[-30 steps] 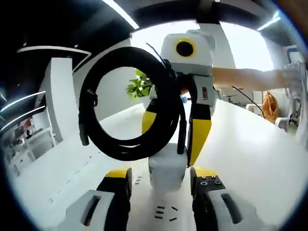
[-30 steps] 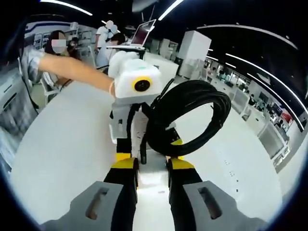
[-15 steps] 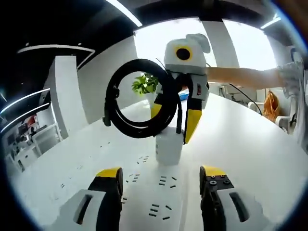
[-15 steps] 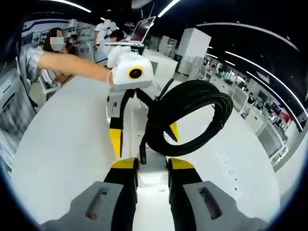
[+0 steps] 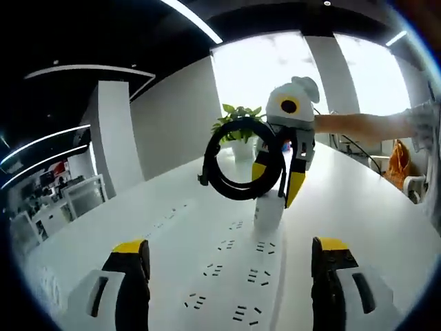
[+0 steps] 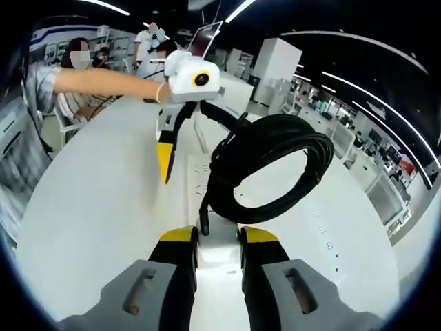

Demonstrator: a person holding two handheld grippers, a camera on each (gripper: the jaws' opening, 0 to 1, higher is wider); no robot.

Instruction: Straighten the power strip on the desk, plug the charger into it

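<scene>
The white power strip [image 5: 256, 270] lies along the white desk, running away from me with its sockets facing up. My left gripper [image 5: 231, 249] is open, its jaws wide apart on either side of the strip. At the far end my right gripper [image 5: 273, 196] is shut on the strip's end, a coil of black cable [image 5: 238, 160] hanging by it. In the right gripper view, the strip's end [image 6: 217, 249] sits pinched between the jaws of my right gripper [image 6: 218, 238]. The cable coil [image 6: 272, 169] rises just beyond, and the left gripper [image 6: 195, 153] straddles the strip [image 6: 194, 181] further along.
A potted plant [image 5: 238, 118] stands at the desk's far end. A person's bare arm [image 6: 103, 84] reaches in, holding the left gripper. Other people and a laptop [image 6: 207, 45] are at another desk behind. The white desk top [image 6: 89, 207] spreads wide on both sides.
My left gripper has drawn back along the strip, away from the right gripper, and its jaws have spread wider. The right gripper has kept its hold on the strip's end.
</scene>
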